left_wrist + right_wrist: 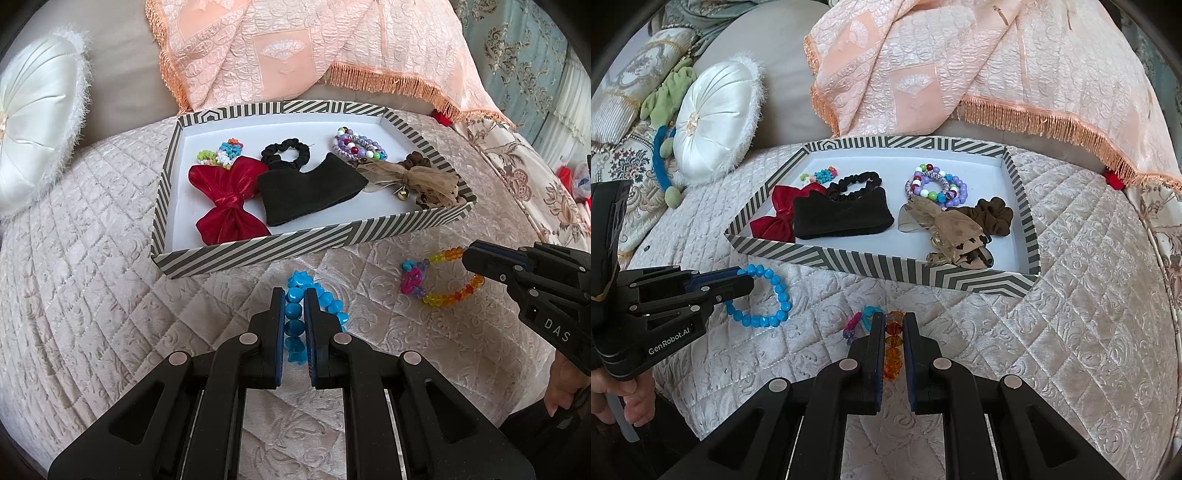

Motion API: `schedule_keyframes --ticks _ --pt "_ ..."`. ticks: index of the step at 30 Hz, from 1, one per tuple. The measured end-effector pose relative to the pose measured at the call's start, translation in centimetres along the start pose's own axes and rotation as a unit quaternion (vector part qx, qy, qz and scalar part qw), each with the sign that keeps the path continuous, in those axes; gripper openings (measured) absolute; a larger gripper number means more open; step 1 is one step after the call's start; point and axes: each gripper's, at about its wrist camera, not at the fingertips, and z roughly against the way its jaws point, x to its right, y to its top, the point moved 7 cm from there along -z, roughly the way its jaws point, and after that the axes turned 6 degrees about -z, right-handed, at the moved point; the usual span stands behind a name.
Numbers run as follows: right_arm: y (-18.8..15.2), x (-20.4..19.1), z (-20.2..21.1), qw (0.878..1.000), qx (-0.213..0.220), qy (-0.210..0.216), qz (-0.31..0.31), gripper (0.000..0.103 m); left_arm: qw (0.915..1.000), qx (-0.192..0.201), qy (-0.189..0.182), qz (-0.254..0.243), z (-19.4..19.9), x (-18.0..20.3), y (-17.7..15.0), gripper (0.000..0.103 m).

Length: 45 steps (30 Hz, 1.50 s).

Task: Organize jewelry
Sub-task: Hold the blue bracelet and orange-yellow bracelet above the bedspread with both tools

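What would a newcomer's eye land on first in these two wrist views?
Probably the grey-and-white striped cardboard tray in the middle of the quilted pale pink bedspread, holding a red satin bow beside a black fabric headband. In front of it, the left claw is shut on a blue faceted bead bracelet, and the right claw is shut on an orange-and-yellow bead bracelet.

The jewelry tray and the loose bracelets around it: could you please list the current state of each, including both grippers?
Left gripper: jaws shut on blue bracelet.
Right gripper: jaws shut on orange bracelet.
Blue bracelet: on the quilt, outside the tray.
Orange bracelet: on the quilt, outside the tray.
Striped tray: open, partly filled.
Red bow: inside tray.
Black headband: inside tray.
Beaded bracelets: piled inside tray.
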Motion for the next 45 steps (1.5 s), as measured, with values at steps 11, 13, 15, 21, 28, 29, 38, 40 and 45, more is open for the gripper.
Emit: schedule_keyframes --ticks 11,13,15,21,28,29,38,40,45 --pt "0.10 0.04 0.07 1.000 0.003 -0.002 -0.002 0.009 1.0000 0.000 0.001 0.000 -0.04 -0.04 0.05 0.009" --pt "0.10 0.01 0.09 1.000 0.003 -0.003 -0.001 0.009 1.0000 -0.001 0.001 -0.001 -0.06 -0.04 0.06 0.009" --pt "0.12 0.04 0.10 1.000 0.003 -0.003 -0.001 0.009 1.0000 -0.001 0.001 0.000 -0.02 -0.06 0.07 0.009" --pt "0.21 0.10 0.21 1.000 0.006 -0.004 -0.004 0.009 1.0000 -0.001 0.001 0.000 0.00 -0.07 0.05 0.009" --pt "0.30 0.04 0.28 1.000 0.008 -0.005 -0.002 0.009 1.0000 -0.001 0.001 0.000 -0.03 -0.08 0.06 0.009" --pt "0.31 0.02 0.28 1.000 0.008 -0.006 -0.002 0.009 1.0000 -0.001 0.001 0.000 -0.02 -0.09 0.07 0.009" --pt "0.30 -0.13 0.32 1.000 0.008 -0.006 0.001 0.009 1.0000 0.000 0.001 0.000 -0.02 -0.12 0.09 0.009" --pt "0.31 -0.13 0.37 1.000 0.009 -0.007 0.001 0.009 1.0000 -0.001 0.001 0.000 -0.03 -0.10 0.08 0.009" --pt "0.33 -0.15 0.36 1.000 0.009 -0.008 0.002 0.009 1.0000 -0.001 0.002 0.000 -0.04 -0.18 0.05 0.009"
